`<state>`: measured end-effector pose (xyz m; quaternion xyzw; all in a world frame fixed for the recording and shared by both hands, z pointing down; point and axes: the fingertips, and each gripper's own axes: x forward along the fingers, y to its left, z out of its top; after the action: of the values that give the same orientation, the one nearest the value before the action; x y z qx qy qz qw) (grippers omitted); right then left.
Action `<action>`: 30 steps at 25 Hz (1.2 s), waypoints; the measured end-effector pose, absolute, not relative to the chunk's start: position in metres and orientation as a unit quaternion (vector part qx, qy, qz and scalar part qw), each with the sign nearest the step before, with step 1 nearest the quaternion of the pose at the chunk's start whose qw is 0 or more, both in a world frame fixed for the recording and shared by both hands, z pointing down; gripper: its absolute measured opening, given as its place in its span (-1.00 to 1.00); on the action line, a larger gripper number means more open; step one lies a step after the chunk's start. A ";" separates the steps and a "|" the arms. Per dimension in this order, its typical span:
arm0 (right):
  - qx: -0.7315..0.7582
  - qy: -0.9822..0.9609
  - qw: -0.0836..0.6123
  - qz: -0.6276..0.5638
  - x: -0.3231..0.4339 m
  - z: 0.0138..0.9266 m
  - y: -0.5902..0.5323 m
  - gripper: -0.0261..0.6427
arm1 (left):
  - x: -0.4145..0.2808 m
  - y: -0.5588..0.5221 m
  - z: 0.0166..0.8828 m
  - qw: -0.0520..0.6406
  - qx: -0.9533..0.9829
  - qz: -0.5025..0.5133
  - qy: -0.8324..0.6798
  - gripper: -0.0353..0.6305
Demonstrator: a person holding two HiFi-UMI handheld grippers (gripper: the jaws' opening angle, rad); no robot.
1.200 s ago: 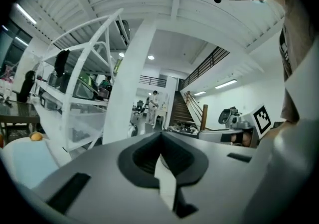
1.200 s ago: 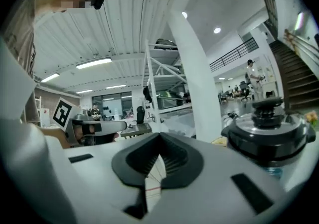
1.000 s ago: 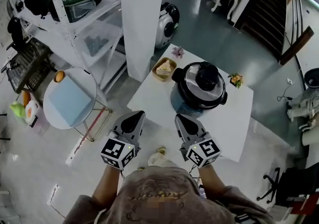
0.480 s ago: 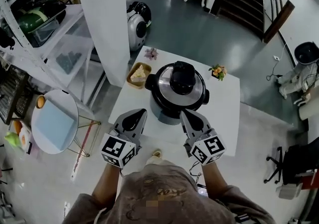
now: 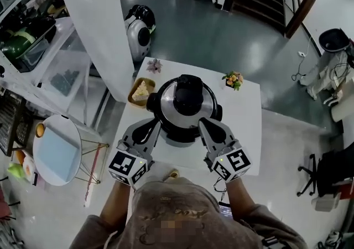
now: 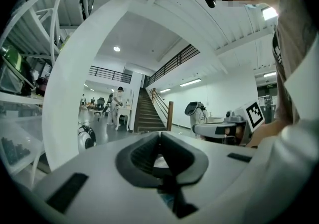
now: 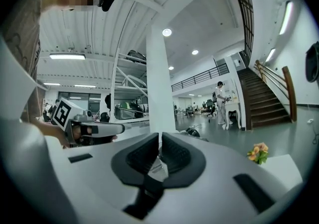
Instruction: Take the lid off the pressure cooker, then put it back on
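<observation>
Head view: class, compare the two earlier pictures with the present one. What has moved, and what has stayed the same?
Both grippers have advanced towards the pressure cooker. The left gripper and right gripper now flank it, where earlier they hung short of it. Nothing was taken hold of or let go; both stay shut and empty. The lid stays on, and the cooker keeps its place on the table.

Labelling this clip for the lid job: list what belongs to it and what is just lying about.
Job: pressure cooker, lid, left gripper, right gripper, both shut, empty.
Lying about: tray of food, pink flower, orange flowers, round side table.
</observation>
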<state>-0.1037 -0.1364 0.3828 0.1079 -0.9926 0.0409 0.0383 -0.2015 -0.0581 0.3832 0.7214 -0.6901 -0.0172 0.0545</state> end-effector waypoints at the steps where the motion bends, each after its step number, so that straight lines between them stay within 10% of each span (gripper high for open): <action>1: 0.109 -0.992 0.039 0.040 -0.103 0.382 -0.140 -0.87 | -0.202 -0.062 0.382 0.055 0.725 -0.017 -0.686 -0.85; 18: 0.067 -0.994 0.070 0.044 -0.124 0.391 -0.164 0.21 | -0.206 -0.120 0.380 0.058 0.822 -0.018 -0.567 0.25; 30: 0.048 -0.991 0.120 0.023 -0.142 0.412 -0.192 0.40 | -0.202 -0.158 0.400 0.048 0.865 0.063 -0.495 0.33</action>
<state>-0.1422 -0.1923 0.4118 0.0477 -0.9914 0.0228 0.1196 -0.2022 -0.1576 0.3996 0.8652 -0.4953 0.0626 0.0476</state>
